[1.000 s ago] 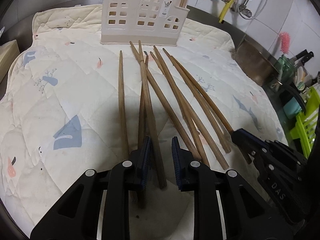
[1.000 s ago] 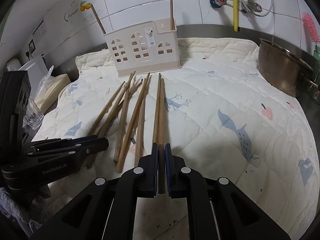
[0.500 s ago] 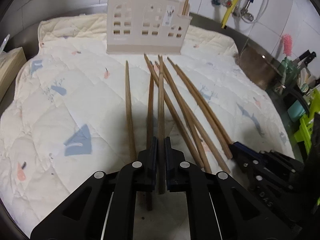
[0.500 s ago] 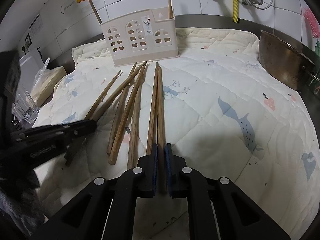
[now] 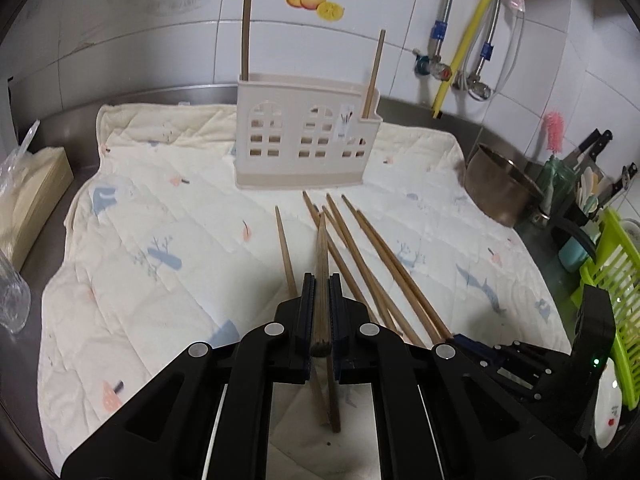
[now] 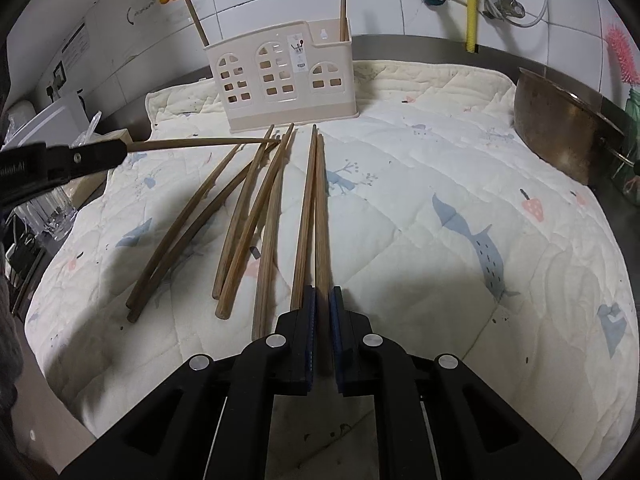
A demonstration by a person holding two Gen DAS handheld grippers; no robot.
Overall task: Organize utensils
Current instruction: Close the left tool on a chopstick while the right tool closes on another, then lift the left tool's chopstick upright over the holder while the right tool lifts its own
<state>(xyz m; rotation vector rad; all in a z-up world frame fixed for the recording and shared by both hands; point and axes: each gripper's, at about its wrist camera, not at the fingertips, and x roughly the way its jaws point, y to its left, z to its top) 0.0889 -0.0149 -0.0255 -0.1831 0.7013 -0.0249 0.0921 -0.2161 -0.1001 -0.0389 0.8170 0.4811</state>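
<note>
Two chopsticks already stand in the holder point(image 5: 306, 140), one at each end. In front of the holder, on the quilt point(image 6: 460, 168), the loose chopsticks point(image 6: 256, 216) lie fanned, tips toward it. The left gripper point(image 5: 320, 304) is clamped on one chopstick point(image 5: 321, 264), carried clear of the quilt with its tip toward the holder. The right gripper point(image 6: 323, 320) is low at the near end of the fan, jaws narrowed on the rightmost chopstick point(image 6: 322, 220), which rests on the quilt beside its neighbour point(image 6: 305, 220). Right of the holder, a metal pot point(image 6: 560, 128) sits at the quilt's edge.

Risks, as judged: the left grip is near the butt end, so the long free length may swing or pivot and miss the slot. The right lift may drag the touching neighbour along.
</note>
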